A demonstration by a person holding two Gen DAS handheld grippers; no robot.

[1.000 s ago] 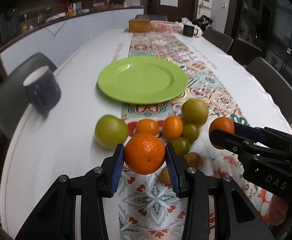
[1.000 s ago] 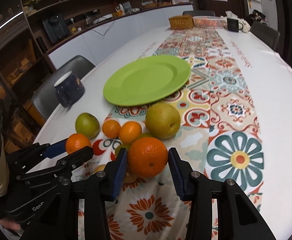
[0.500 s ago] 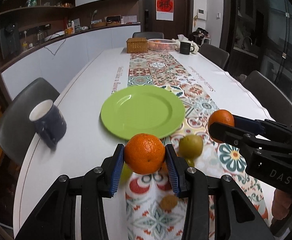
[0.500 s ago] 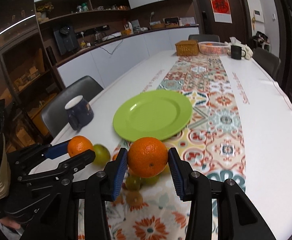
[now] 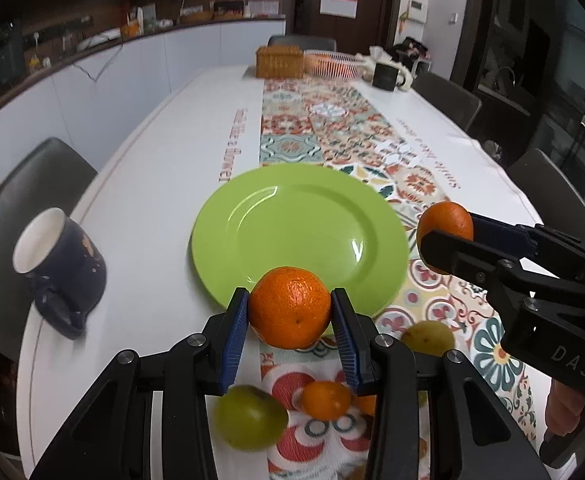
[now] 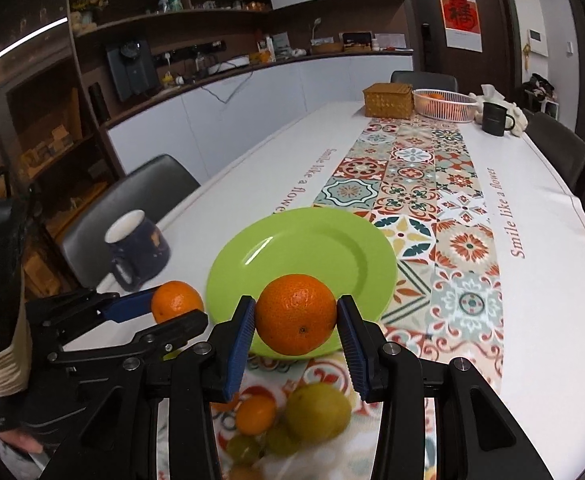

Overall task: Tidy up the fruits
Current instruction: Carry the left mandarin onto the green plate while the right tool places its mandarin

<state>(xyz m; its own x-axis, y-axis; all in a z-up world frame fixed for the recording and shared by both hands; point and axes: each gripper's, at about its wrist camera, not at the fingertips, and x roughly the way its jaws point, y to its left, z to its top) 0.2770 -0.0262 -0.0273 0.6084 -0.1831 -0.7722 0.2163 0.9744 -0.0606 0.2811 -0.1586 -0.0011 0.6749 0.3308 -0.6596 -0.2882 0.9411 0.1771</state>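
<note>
My left gripper is shut on an orange and holds it in the air just short of the near rim of the green plate. My right gripper is shut on a second orange, raised over the near rim of the same plate. Each gripper shows in the other's view: the right one with its orange, the left one with its orange. Loose fruit lies below on the runner: a green apple, a small orange, a yellow-green pear.
A dark blue mug stands left of the plate near the table's left edge. At the far end are a wicker box, a white basket and a dark mug. Chairs line both sides.
Both grippers have lifted their oranges off the fruit pile and carried them forward to the plate's near rim. The loose fruit now lies beneath and behind the fingers.
</note>
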